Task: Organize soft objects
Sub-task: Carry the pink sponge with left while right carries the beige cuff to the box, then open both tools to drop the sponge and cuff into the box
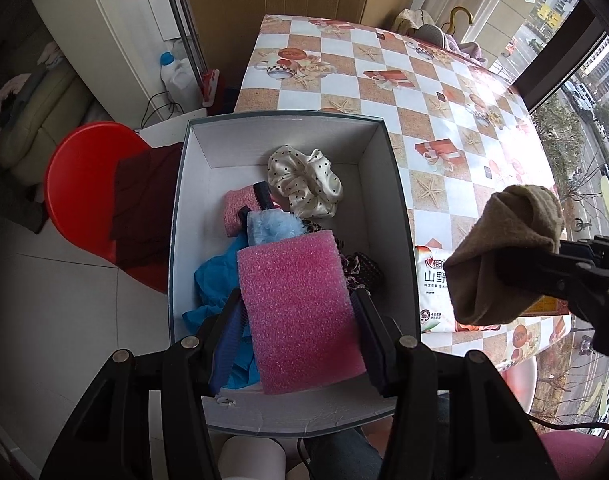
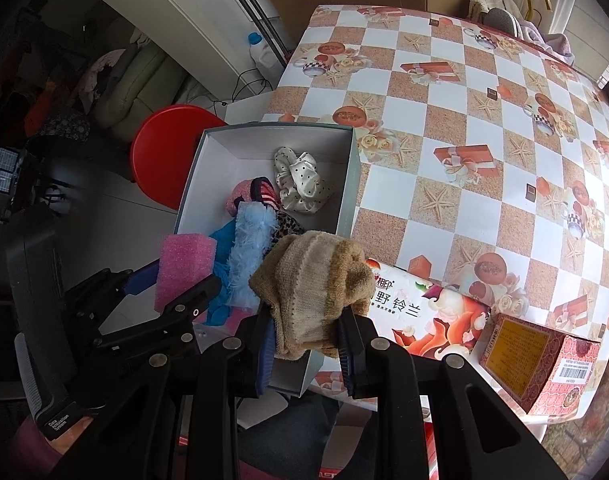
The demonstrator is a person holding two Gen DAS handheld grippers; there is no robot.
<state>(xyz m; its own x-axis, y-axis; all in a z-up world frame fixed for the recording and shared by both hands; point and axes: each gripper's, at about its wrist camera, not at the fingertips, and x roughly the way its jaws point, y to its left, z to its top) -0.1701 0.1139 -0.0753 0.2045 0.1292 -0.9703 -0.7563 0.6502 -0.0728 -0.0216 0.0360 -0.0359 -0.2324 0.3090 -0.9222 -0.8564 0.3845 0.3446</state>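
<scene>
The left gripper (image 1: 300, 344) is clamping a pink foam block (image 1: 298, 316) between its fingers, holding it over the near end of the open box (image 1: 280, 128). The right gripper (image 2: 306, 340) is gripping a tan sock (image 2: 316, 284), bunched between its fingers, and is hovering over the box's near right corner, beside the left gripper.

Inside the box, a fluffy blue piece (image 1: 272, 226) and a blue cloth (image 1: 216, 280) are lying just beyond the foam, a pink knit item (image 1: 238, 208) is sitting toward the left wall, and a dotted cream scrunchie (image 1: 304, 182) is lying toward the far wall. The box is sitting at the tabletop's (image 2: 444, 128) near left corner. A tissue pack (image 2: 416, 316) is lying just right of the box at the near edge, with a red carton (image 2: 536, 368) beside it. A red stool (image 1: 76, 188) is standing left of the box.
</scene>
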